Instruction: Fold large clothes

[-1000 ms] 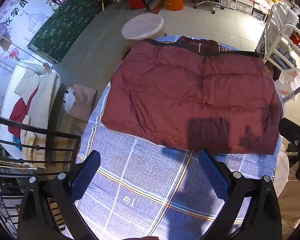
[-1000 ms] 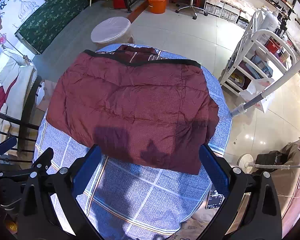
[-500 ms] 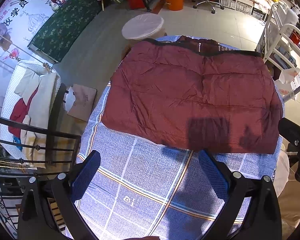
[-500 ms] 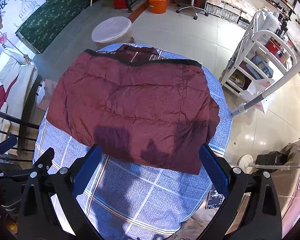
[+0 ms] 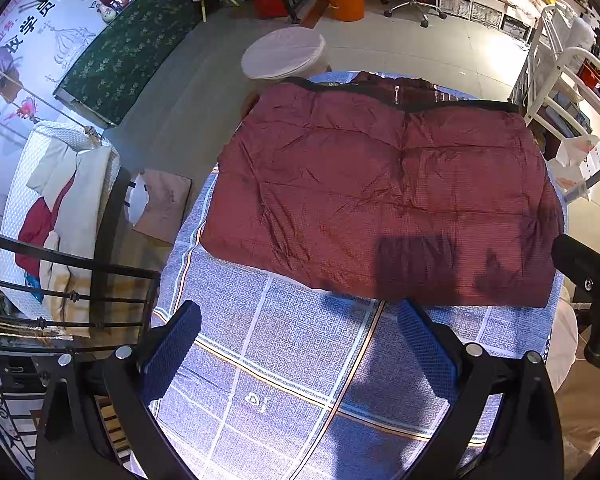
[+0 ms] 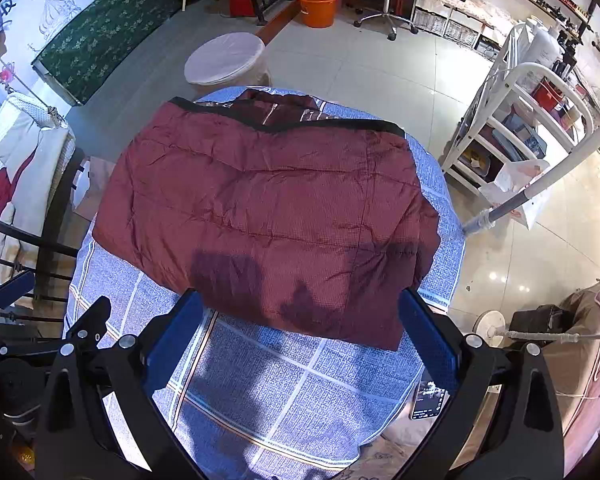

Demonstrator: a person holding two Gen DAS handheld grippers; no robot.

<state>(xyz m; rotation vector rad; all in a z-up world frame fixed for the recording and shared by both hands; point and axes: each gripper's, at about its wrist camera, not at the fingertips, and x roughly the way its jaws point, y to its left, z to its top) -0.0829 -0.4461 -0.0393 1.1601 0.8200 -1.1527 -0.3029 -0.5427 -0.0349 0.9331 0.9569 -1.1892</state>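
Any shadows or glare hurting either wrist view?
Left wrist: dark rig shadows on the jacket's near edge, cloth below bright but readable. Right wrist: the same shadows on the jacket, glare spots on the floor tiles at right. Both sharp, fisheye-bent.

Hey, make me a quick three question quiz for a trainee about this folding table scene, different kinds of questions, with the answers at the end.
1. True or false: the left hand-held gripper is clamped on the maroon padded jacket.
2. Multiple choice: the jacket lies on A) a bare wooden top, B) a blue checked tablecloth, C) the floor.
3. Fill in: the black trim runs along the jacket's ___ edge, seen from the right hand-held gripper.

Key: 1 false, both grippers are open and empty. 2 B. 3 far.
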